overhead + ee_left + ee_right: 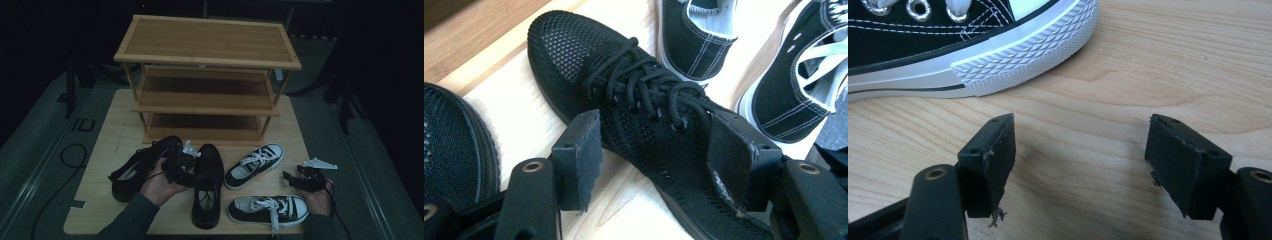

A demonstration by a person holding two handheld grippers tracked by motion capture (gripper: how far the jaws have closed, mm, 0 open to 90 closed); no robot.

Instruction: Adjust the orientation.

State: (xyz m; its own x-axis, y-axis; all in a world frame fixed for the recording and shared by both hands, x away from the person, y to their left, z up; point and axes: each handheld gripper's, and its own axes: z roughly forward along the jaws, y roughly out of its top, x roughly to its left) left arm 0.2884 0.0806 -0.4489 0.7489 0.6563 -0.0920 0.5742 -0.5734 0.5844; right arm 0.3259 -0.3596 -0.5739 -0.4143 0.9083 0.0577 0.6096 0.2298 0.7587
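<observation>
Here, the wooden shoe rack (207, 75) is standing at the far end of the table (100, 165), well beyond both grippers, its three shelves bare. Nearer, two pairs of shoes are lying in front of it. The black mesh shoe (208, 185) is sitting right under the left gripper (181, 169), running lengthwise away from the person, toe pointing toward the rack and heel toward the table's near edge. In the left gripper view that shoe (639, 115) is passing between the jaws, which are standing wide and straddling its laced middle across the long axis; I cannot tell whether the pads are pressing on it yet. Its mate (142, 167) is lying just to the left gripper's other side. The right gripper (294, 179) is resting with jaws spread on nothing, just beside the toe of the nearer canvas sneaker (968, 45). The left hand (161, 186) is clearly the nearer one to the mesh shoe.
</observation>
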